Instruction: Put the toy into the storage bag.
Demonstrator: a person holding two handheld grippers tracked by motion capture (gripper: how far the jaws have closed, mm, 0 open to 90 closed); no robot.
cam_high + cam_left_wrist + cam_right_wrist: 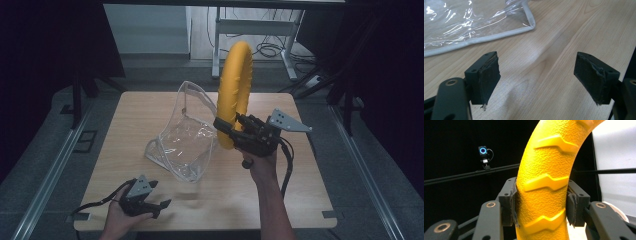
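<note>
A yellow ring [233,92] with a ribbed, pebbled surface stands upright above the table, held near its bottom by my right gripper [226,129], which is shut on it. In the right gripper view the yellow ring [546,182] runs up between both pads [513,205]. A clear plastic bag [184,137] with white piping lies open on the wooden table [150,105], just left of the ring. My left gripper [159,196] rests low near the table's front left edge, open and empty. In the left gripper view its pads [489,77] stand wide apart over bare wood, the clear plastic bag [474,22] beyond them.
A black camera with a blue light ring [483,151] sits on a dark rail in the right gripper view. Behind the table stand a white desk frame [255,30] and loose cables [267,50] on the floor. Dark curtains flank both sides.
</note>
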